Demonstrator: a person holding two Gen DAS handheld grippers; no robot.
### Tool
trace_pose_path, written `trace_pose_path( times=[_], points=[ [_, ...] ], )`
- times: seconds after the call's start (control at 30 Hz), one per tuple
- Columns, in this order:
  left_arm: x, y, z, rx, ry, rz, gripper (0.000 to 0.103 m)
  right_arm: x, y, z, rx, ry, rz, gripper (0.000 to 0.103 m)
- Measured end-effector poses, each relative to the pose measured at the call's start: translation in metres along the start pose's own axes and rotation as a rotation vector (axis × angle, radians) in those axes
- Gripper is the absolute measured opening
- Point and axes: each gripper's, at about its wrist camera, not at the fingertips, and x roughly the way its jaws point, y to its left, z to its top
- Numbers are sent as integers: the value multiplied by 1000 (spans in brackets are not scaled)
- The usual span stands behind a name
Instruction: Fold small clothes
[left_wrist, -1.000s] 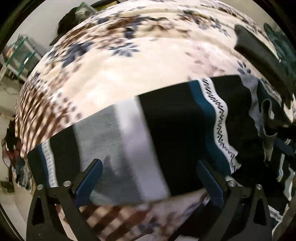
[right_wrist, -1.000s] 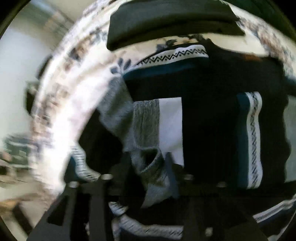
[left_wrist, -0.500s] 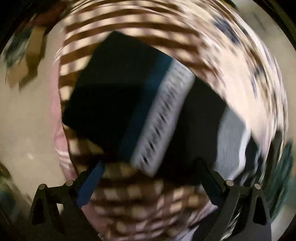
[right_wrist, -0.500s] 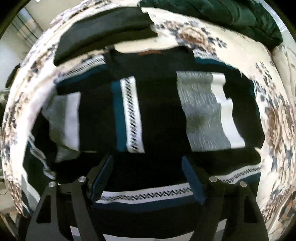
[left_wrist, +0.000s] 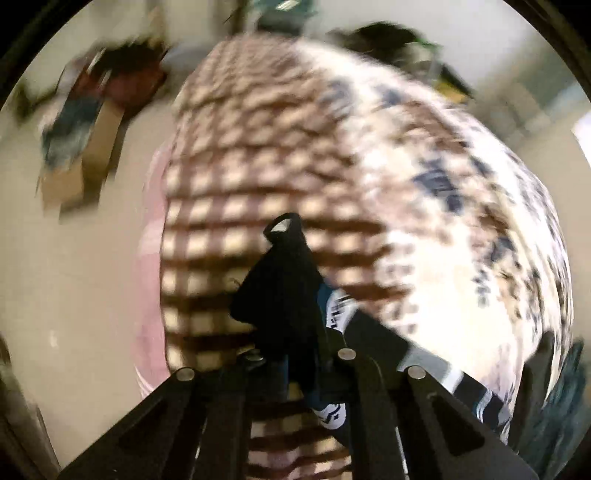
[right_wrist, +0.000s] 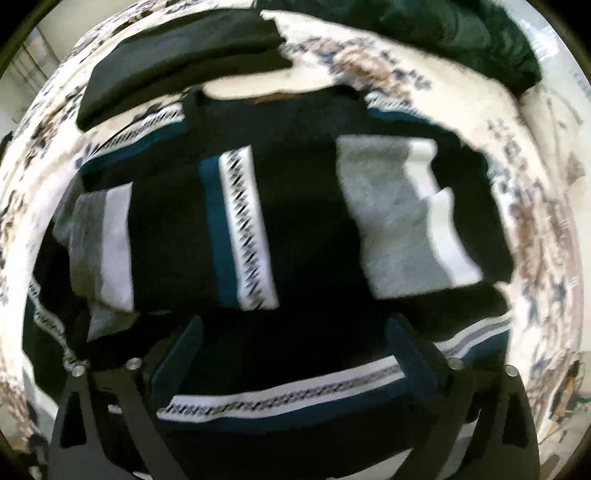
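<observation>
Blanket (left_wrist: 424, 192) with brown checks and blue flowers is covering the bed, soft and bumpy. Black folded cloth (right_wrist: 177, 59) is lying just past the striped sweater (right_wrist: 306, 221), and a dark green cover (right_wrist: 461, 40) is bunching in the far corner. The left gripper (left_wrist: 295, 362) has just been closing and is pinching the sweater's black edge. The right gripper (right_wrist: 295, 350) has just been opening and is hanging wide over it, holding nothing.

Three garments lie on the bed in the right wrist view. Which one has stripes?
The sweater in the middle, below the right gripper: black with teal, white zigzag and grey bands. The folded dark garment and the dark green one behind it are plain.
</observation>
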Motion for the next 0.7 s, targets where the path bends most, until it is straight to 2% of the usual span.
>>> trace_pose_path(
  times=[0.1,0.2,0.3,0.37,0.43,0.53,0.57,0.6,0.7],
  points=[
    [-30,-30,6,117,-86,-23,6,-4,-12,6,4,-24,34,101],
    [-64,-79,4,253,-175,-75,6,-4,-32,11,31,-22,85,101],
    [-95,-137,-20,422,-245,-154,6,0,-61,11,73,-9,120,101],
    [-112,-191,-55,558,-257,-232,6,7,-84,11,93,11,137,101],
    [-119,-228,-89,651,-237,-298,6,15,-108,11,109,31,143,101],
    [-120,-292,-167,819,-167,-395,6,23,-148,13,142,39,147,101],
    [-118,-315,-207,896,-136,-431,6,25,-162,14,156,43,144,101],
    [-116,-328,-227,938,-118,-446,6,28,-175,15,174,46,143,101],
    [-106,-366,-312,1087,-23,-493,6,34,-217,18,240,55,150,101]
  ],
)
